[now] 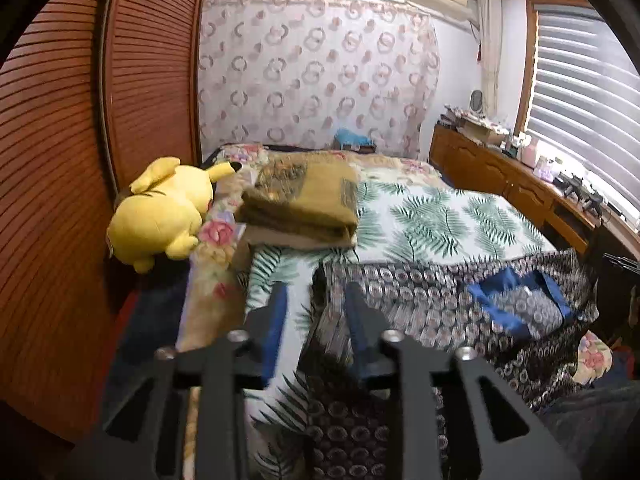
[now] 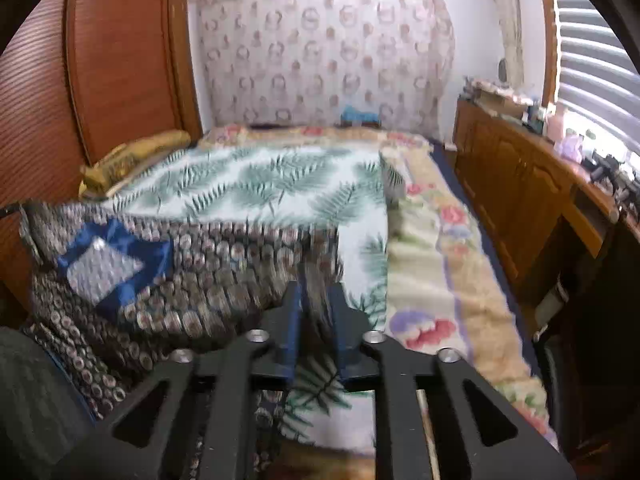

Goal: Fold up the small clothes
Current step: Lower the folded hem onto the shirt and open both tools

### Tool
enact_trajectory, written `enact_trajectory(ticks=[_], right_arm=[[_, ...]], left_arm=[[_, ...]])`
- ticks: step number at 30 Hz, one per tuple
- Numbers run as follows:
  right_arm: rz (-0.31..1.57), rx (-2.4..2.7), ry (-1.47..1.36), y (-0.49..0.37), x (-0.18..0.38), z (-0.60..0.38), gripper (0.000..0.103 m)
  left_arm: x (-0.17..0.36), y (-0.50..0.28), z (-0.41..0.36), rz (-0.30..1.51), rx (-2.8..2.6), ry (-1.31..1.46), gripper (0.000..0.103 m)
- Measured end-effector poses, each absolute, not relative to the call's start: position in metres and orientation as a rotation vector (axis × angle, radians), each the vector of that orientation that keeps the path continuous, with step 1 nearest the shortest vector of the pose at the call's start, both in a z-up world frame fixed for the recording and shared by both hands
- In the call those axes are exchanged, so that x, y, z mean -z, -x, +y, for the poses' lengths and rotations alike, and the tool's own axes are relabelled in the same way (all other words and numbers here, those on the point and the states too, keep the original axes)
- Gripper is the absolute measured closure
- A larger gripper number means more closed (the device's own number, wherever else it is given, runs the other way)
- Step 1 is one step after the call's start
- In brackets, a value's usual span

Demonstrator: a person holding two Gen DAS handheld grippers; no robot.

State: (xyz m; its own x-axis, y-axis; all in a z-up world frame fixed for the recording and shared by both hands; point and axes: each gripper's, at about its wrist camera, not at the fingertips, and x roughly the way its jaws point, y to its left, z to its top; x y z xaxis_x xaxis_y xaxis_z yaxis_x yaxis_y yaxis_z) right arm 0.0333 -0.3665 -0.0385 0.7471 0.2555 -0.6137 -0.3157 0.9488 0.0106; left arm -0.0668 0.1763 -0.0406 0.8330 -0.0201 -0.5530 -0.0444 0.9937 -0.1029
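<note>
A dark patterned garment with a blue collar (image 1: 516,304) lies across the near end of the bed; it also shows in the right wrist view (image 2: 208,264). My left gripper (image 1: 316,292) hangs over the garment's left edge with its jaws apart and nothing between them. My right gripper (image 2: 316,288) has its jaws close together on the garment's right corner, and a fold of the cloth stands between its fingers.
A fern-print sheet (image 1: 440,220) covers the bed over a floral blanket (image 2: 448,264). A folded olive blanket (image 1: 304,200) and a yellow plush toy (image 1: 160,208) lie at the left. A wooden wardrobe (image 1: 100,120) stands left and a cluttered wooden dresser (image 2: 520,168) right.
</note>
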Motion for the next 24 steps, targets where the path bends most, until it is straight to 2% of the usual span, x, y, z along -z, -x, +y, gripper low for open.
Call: enact_trajectory(ticks=[2,4,6,7,9,14,22,24], right_arm=[[0.631,-0.314,0.098,-0.035,0.029,-0.366,0.075],[0.612,-0.302,0.113,-0.043,0.020,-0.365,0.068],[0.607,-0.299,0.128,-0.054,0.017,-0.361,0.063],[0.604,-0.301,0.136,-0.062,0.016,-0.357,0.062],[0.608,-0.302,0.139,-0.075,0.019,-0.353,0.056],[0.650,-0.315,0.114,-0.105,0.033,-0.344,0.050],[0.753,-0.297,0.118,-0.140,0.065,-0.340,0.049],[0.769,-0.286,0.116,-0.144,0.071,-0.341,0.046]], left_arm=[[0.035,0.058,0.180,0.587,-0.002,0.110,0.066],[0.031,0.045,0.180,0.593,0.012,0.099,0.062],[0.029,0.030,0.177,0.605,0.030,0.085,0.047],[0.030,0.021,0.175,0.611,0.041,0.081,0.044],[0.034,0.005,0.174,0.631,0.056,0.085,0.044],[0.057,-0.036,0.174,0.707,0.069,0.085,0.044],[0.094,-0.076,0.173,0.832,0.049,0.045,0.044],[0.102,-0.080,0.172,0.858,0.047,0.035,0.044]])
